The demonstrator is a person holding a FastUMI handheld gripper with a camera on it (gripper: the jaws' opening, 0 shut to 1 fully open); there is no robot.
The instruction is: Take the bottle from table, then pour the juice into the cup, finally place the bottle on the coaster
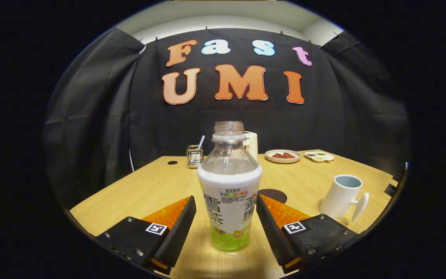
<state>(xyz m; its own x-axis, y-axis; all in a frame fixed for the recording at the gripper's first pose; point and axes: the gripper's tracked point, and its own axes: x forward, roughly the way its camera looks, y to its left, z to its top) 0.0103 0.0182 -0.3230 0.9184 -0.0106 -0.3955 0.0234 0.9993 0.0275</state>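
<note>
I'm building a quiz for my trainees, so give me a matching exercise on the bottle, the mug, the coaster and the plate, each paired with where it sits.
1 juice bottle
2 white mug
3 dark coaster
4 plate of food

A far end of table
B between the open gripper fingers, untouched
C beside the right finger, handle forward
D just behind the bottle

Pairs: 1-B, 2-C, 3-D, 4-A

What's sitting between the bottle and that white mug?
In the gripper view, the dark round coaster lies on the wooden table between the bottle and the mug. The claw stands open around the bottle.
</note>
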